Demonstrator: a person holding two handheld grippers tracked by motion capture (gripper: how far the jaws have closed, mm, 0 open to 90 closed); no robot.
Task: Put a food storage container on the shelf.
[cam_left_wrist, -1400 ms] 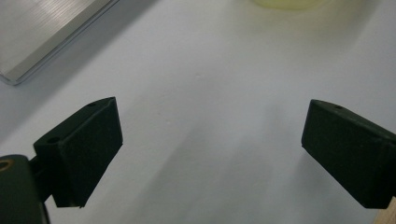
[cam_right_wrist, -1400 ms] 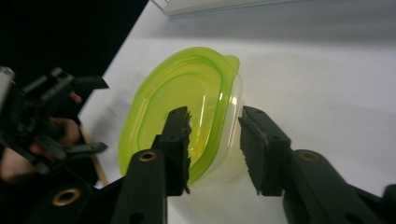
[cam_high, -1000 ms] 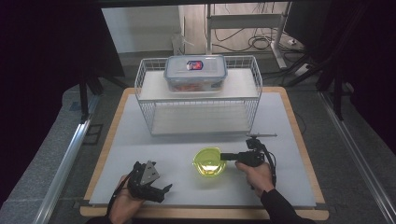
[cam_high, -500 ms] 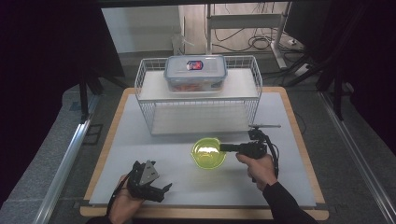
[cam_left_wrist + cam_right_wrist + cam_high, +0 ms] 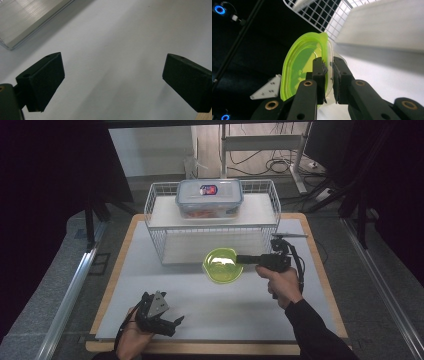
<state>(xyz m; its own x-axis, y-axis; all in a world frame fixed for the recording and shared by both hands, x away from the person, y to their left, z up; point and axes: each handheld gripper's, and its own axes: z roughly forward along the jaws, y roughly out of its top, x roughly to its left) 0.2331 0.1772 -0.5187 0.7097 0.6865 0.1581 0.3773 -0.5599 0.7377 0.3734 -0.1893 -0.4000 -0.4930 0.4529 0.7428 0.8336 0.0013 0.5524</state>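
Note:
My right gripper (image 5: 244, 259) is shut on the rim of a small clear container with a lime-green lid (image 5: 221, 265), holding it in the air in front of the white wire rack (image 5: 159, 240). Seen from the right gripper view, the two black jaws pinch the edge of the green-lidded container (image 5: 304, 62), which is turned on its side there. My left gripper (image 5: 170, 325) rests near the table's front left edge, pointing right. Its pads (image 5: 43, 80) stand wide apart over bare white table with nothing between them.
A clear lidded food box (image 5: 209, 197) with a blue and red label sits on top of the wire rack. The rack's lower shelf (image 5: 215, 247) is open toward me. The white table top (image 5: 225, 310) has a wooden border (image 5: 320, 270). Cables lie on the floor behind.
My right gripper has lifted the green-lidded container off the table and carried it up toward the rack's front. The left gripper has stayed where it was.

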